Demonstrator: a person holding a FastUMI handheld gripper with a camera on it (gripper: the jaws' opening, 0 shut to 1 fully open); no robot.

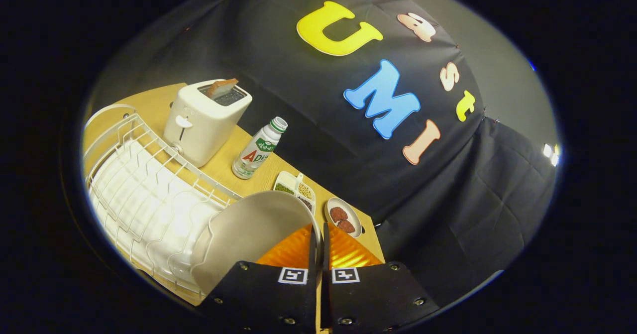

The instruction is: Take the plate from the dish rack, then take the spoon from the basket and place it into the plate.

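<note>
My gripper is shut on the rim of a pale grey plate, whose thin edge runs between the two fingers. The plate stands on edge, its hollow face turned toward the white wire dish rack beside it. Its lower part lies against the rack's near end, and I cannot tell whether it still rests in the wires. The whole scene looks tilted.
On the wooden table beyond the rack stand a white toaster with a bread slice in it and a small bottle. Just ahead of the fingers lie a divided dish of grains and a small dish of brown food.
</note>
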